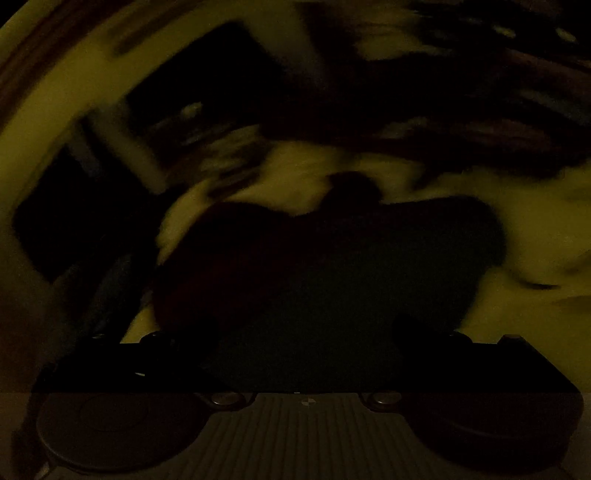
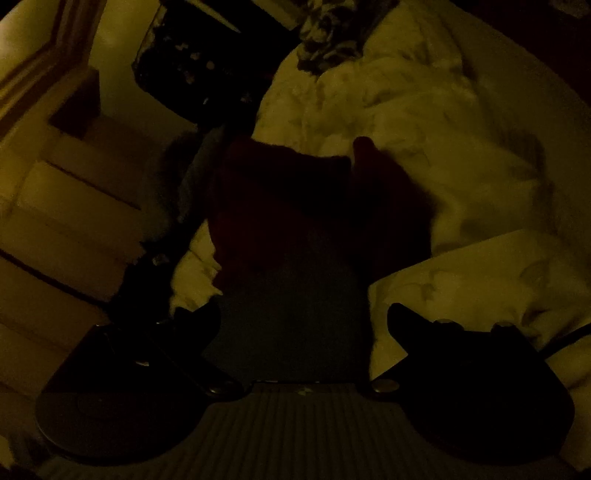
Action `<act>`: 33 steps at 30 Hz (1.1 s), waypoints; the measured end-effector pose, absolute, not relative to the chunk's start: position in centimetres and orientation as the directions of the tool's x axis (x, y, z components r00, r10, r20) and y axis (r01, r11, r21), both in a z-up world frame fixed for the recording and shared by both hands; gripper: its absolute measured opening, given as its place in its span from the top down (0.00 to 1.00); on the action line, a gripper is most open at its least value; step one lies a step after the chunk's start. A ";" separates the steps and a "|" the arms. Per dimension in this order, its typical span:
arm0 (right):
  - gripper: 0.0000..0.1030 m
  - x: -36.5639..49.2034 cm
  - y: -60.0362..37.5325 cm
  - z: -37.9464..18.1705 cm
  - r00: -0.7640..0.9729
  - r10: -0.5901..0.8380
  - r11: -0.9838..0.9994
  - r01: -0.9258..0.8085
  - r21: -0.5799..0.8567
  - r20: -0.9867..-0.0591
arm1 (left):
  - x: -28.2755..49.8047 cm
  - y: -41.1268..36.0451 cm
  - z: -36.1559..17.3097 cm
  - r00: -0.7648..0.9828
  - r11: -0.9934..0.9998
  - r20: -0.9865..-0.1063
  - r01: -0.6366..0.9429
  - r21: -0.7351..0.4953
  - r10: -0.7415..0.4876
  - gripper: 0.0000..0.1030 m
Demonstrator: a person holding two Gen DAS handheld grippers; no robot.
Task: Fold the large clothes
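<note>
Very dim, yellow-tinted light in both views, so detail is limited.

Right wrist view: right claw (image 2: pixel 303 314) is standing wide, fingers (image 2: pixel 406 325) splayed far apart at the lower corners. Nothing is being pinched between them. A dark garment (image 2: pixel 317 206) is lying spread on the pale bedding (image 2: pixel 424 122), running from between the fingers up toward mid-frame. Its near part is sitting in the gap between the fingers, but the pads are not pressing on it. The far edge of the garment is showing two raised lobes with a notch between. A lighter fold of bedding is overlapping the right side near the right finger. Patterned dark fabric (image 2: pixel 332 29) is bunched at the top of the bed. A dark speckled item (image 2: pixel 184 62) is sitting off the bed's left edge, with pale boxy furniture (image 2: pixel 66 206) further left.

Left wrist view: heavily motion-blurred. Left claw (image 1: pixel 306 343) is in view at the bottom, but the fingers are merging with the dark garment (image 1: pixel 332 266) in front of them; cannot tell whether it is wide, narrow or gripping. The garment is filling the centre of the frame, over the pale bedding (image 1: pixel 535 229). Everything above is smeared streaks.
</note>
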State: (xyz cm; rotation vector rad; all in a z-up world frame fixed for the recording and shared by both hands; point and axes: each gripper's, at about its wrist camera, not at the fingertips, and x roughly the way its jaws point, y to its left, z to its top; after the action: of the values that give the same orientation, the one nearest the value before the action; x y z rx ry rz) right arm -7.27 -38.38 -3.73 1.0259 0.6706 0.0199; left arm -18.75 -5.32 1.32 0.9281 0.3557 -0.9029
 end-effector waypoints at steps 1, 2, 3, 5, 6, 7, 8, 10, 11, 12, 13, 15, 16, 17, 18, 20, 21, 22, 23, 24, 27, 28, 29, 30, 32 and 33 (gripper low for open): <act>0.05 -7.3 -38.5 -3.9 0.805 0.321 0.525 0.287 0.801 -0.499 | -19.9 -6.1 0.6 0.601 0.231 -0.617 0.785 0.575 -0.508 0.00; 0.05 -7.4 -38.8 -4.1 0.810 0.323 0.509 0.288 0.811 -0.490 | -21.2 -6.8 -0.2 0.618 0.183 -0.608 0.761 0.623 -0.499 0.00; 0.05 -7.6 -39.0 -4.3 0.813 0.325 0.494 0.290 0.820 -0.484 | -22.0 -7.3 -1.1 0.635 0.143 -0.597 0.734 0.664 -0.490 0.00; 0.05 -7.6 -39.3 -4.6 0.815 0.334 0.471 0.291 0.833 -0.474 | -21.6 -8.3 -1.8 0.639 0.115 -0.607 0.727 0.677 -0.471 0.00; 0.05 -7.7 -39.4 -4.6 0.814 0.338 0.465 0.291 0.836 -0.472 | -21.3 -8.6 -1.7 0.624 0.114 -0.631 0.747 0.655 -0.462 0.00; 0.05 -7.6 -39.4 -4.8 0.812 0.341 0.463 0.293 0.837 -0.473 | -21.0 -8.8 -1.4 0.606 0.117 -0.650 0.766 0.632 -0.459 0.00; 0.05 -7.6 -39.4 -4.9 0.810 0.342 0.463 0.297 0.835 -0.477 | -21.3 -9.0 -0.9 0.593 0.123 -0.660 0.779 0.614 -0.460 0.00; 0.05 -7.5 -39.4 -4.9 0.808 0.342 0.462 0.300 0.834 -0.480 | -21.5 -8.8 0.1 0.563 0.137 -0.676 0.807 0.575 -0.475 0.00; 0.05 -7.6 -39.4 -5.0 0.809 0.342 0.461 0.300 0.835 -0.479 | -21.6 -8.5 0.6 0.527 0.136 -0.695 0.833 0.536 -0.489 0.00; 0.05 -7.6 -39.4 -5.0 0.809 0.343 0.458 0.299 0.837 -0.477 | -21.7 -8.4 0.7 0.497 0.132 -0.712 0.854 0.504 -0.497 0.00; 0.05 -7.7 -39.4 -5.0 0.810 0.344 0.455 0.299 0.839 -0.475 | -22.0 -8.4 0.9 0.475 0.125 -0.724 0.867 0.483 -0.500 0.00; 0.05 -7.7 -39.4 -5.1 0.808 0.347 0.451 0.301 0.841 -0.475 | -22.7 -8.5 0.9 0.475 0.106 -0.724 0.863 0.493 -0.500 0.00; 0.05 -7.7 -39.4 -5.1 0.807 0.347 0.449 0.304 0.840 -0.477 | -23.0 -8.6 0.8 0.484 0.095 -0.721 0.856 0.509 -0.496 0.00; 0.05 -7.7 -39.3 -5.2 0.806 0.347 0.449 0.307 0.839 -0.480 | -23.2 -8.8 0.5 0.487 0.085 -0.723 0.852 0.516 -0.489 0.00; 0.05 -7.7 -39.3 -5.2 0.805 0.346 0.450 0.309 0.838 -0.483 | -23.1 -9.1 0.2 0.485 0.081 -0.731 0.854 0.514 -0.481 0.00; 0.05 -7.6 -39.2 -5.1 0.802 0.344 0.458 0.311 0.833 -0.489 | -22.6 -9.8 -0.5 0.476 0.089 -0.749 0.864 0.495 -0.461 0.00; 0.05 -7.6 -39.1 -5.1 0.800 0.343 0.462 0.311 0.830 -0.491 | -22.3 -10.2 -0.8 0.472 0.093 -0.757 0.869 0.486 -0.453 0.00; 0.05 -7.5 -39.0 -5.1 0.799 0.343 0.467 0.311 0.828 -0.494 | -22.1 -10.4 -1.1 0.471 0.095 -0.760 0.870 0.483 -0.448 0.00; 0.05 -7.5 -39.0 -5.1 0.797 0.344 0.470 0.311 0.826 -0.496 | -22.0 -10.7 -1.3 0.473 0.097 -0.760 0.870 0.484 -0.445 0.00; 0.05 -7.5 -39.0 -5.1 0.796 0.344 0.471 0.311 0.825 -0.497 | -21.9 -10.9 -1.6 0.478 0.099 -0.760 0.867 0.488 -0.441 0.00; 0.05 -7.4 -38.9 -5.3 0.794 0.346 0.474 0.313 0.823 -0.501 | -21.8 -11.2 -1.8 0.483 0.116 -0.763 0.867 0.484 -0.430 0.00; 0.05 -7.3 -38.8 -5.3 0.792 0.347 0.476 0.313 0.822 -0.503 | -21.7 -11.3 -1.9 0.482 0.121 -0.764 0.869 0.480 -0.429 0.00; 0.05 -7.3 -38.8 -5.3 0.790 0.348 0.477 0.313 0.821 -0.504 | -21.7 -11.4 -1.9 0.482 0.125 -0.765 0.869 0.478 -0.428 0.00; 0.05 -7.2 -38.9 -5.4 0.789 0.350 0.478 0.313 0.821 -0.505 | -21.6 -11.5 -2.0 0.482 0.128 -0.766 0.870 0.476 -0.425 0.00; 0.05 -7.2 -38.9 -5.4 0.788 0.352 0.479 0.312 0.820 -0.505 | -21.5 -11.8 -2.2 0.480 0.134 -0.769 0.872 0.471 -0.422 0.00; 0.05 -7.1 -38.9 -5.5 0.787 0.353 0.479 0.311 0.821 -0.505 | -21.4 -12.0 -2.3 0.479 0.136 -0.770 0.873 0.469 -0.421 0.00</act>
State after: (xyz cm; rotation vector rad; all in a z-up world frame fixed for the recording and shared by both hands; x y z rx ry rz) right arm -7.15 -38.91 -5.47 1.0960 0.6998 0.0282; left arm -21.38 -11.98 -2.28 1.0566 0.5235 -1.0013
